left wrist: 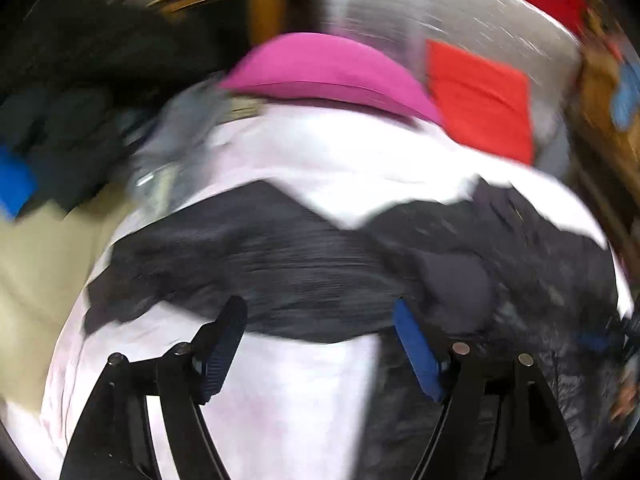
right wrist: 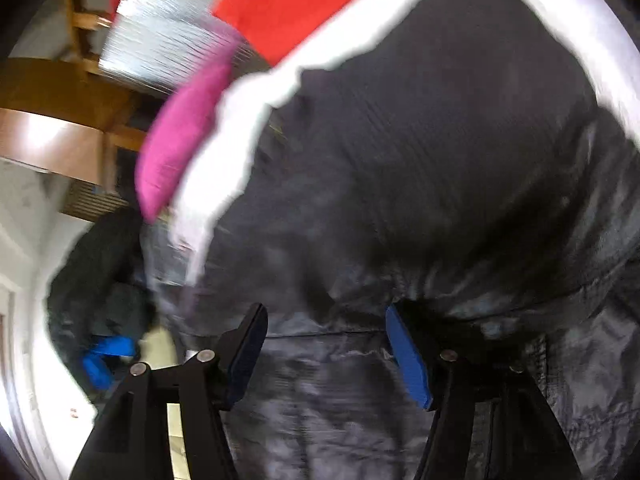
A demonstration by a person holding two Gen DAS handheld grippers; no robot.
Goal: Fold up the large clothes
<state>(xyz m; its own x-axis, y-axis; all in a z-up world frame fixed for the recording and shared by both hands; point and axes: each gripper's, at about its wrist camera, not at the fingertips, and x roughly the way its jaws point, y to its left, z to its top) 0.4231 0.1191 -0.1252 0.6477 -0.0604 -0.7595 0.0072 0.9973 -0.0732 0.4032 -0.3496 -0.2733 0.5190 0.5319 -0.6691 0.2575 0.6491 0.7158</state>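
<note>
Left wrist | left gripper (left wrist: 320, 344) open | dark garment (left wrist: 300, 264) just ahead

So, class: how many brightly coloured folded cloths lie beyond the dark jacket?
2: a pink cloth at the far edge of the white surface, and a red cloth to its right. Blur may hide others.

**Support surface and load**

A white sheet (left wrist: 280, 412) covers the support surface. A dark jacket (left wrist: 304, 264) lies spread directly on it. A magenta cloth (left wrist: 332, 72) and a red cloth (left wrist: 480, 100) rest at the far edge. Both views are blurred.
</note>
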